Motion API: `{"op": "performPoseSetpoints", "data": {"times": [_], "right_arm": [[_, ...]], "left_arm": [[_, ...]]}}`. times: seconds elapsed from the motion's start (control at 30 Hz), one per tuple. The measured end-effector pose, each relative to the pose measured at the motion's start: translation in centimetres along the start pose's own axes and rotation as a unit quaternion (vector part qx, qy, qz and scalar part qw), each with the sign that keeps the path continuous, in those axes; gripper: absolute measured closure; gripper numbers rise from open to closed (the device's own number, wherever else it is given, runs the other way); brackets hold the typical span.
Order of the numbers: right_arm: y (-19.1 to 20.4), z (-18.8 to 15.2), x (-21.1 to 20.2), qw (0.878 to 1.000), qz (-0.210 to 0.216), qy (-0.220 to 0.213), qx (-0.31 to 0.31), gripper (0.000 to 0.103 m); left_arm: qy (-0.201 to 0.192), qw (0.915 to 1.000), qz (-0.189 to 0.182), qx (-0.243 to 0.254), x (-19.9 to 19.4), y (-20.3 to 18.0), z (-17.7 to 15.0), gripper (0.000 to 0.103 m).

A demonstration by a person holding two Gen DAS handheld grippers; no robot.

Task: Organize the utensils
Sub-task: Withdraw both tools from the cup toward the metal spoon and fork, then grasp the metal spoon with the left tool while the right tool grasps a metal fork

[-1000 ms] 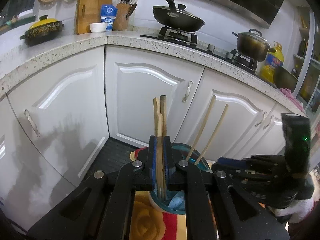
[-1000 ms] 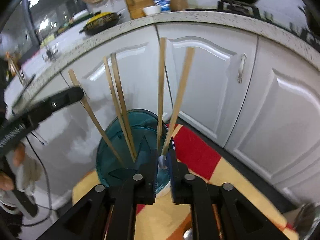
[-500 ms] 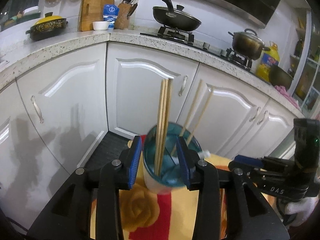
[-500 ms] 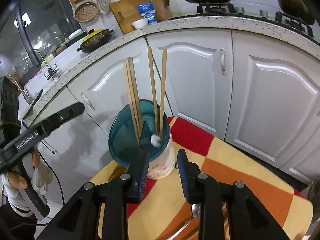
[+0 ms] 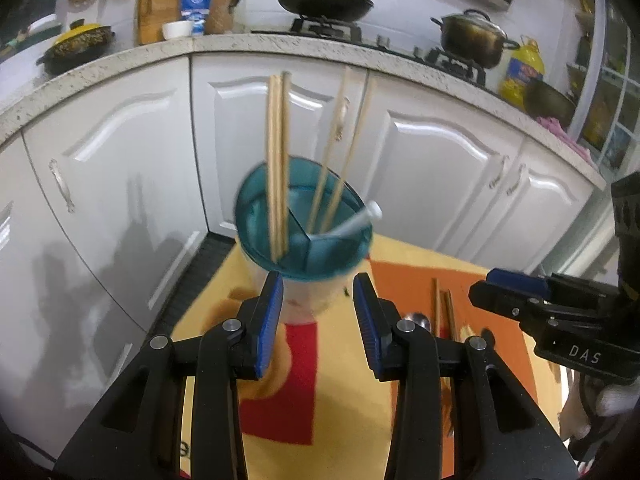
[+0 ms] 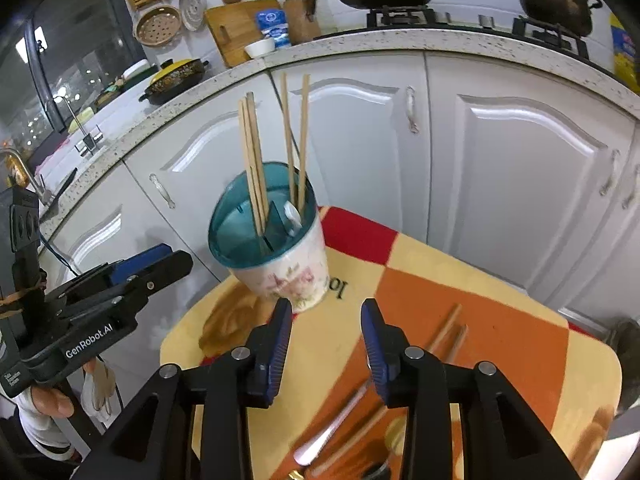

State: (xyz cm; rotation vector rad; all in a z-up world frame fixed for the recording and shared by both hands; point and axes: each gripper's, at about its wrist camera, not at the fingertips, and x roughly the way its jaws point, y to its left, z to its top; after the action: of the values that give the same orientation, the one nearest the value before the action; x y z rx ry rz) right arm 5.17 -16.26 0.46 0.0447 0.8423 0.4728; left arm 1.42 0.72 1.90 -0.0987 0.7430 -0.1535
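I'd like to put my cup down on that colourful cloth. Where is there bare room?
Bare cloth lies on the orange square right of the floral utensil holder with the teal divider, beyond the loose wooden chopsticks, and on the yellow patch just in front of the holder. The near edge is crowded with a metal spoon and more loose utensils.

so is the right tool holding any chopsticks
No, the right tool is open and empty, with two wooden chopstick pairs standing in the teal-rimmed floral holder.

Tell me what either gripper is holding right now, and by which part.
Nothing: left gripper and right gripper are both open and empty.
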Motion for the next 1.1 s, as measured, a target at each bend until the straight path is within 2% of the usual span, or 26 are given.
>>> {"op": "performPoseSetpoints", "data": {"times": [0.37, 0.57, 0.83, 1.1], "right_arm": [[-2.3, -3.3, -1.8, 0.999, -0.024, 0.008, 0.022, 0.065], [-4.2, -5.5, -1.5, 0.998, -0.037, 0.03, 0.041, 0.064], [-6.6, -7.8, 0.8, 0.994, -0.048, 0.069, 0.068, 0.064], [-8.2, -6.9, 4.4, 0.99, -0.047, 0.091, 0.095, 0.064]], "left_arm": [[0.019, 0.9997, -0.006, 0.017, 0.4, -1.8, -2.0, 0.067], [0.035, 0.9988, -0.033, 0.011, 0.9, -1.9, -2.7, 0.064], [0.075, 0.9948, -0.067, 0.017, 2.9, -2.4, -4.1, 0.064], [0.114, 0.9907, -0.069, 0.026, 6.0, -3.1, -5.0, 0.064]]}}
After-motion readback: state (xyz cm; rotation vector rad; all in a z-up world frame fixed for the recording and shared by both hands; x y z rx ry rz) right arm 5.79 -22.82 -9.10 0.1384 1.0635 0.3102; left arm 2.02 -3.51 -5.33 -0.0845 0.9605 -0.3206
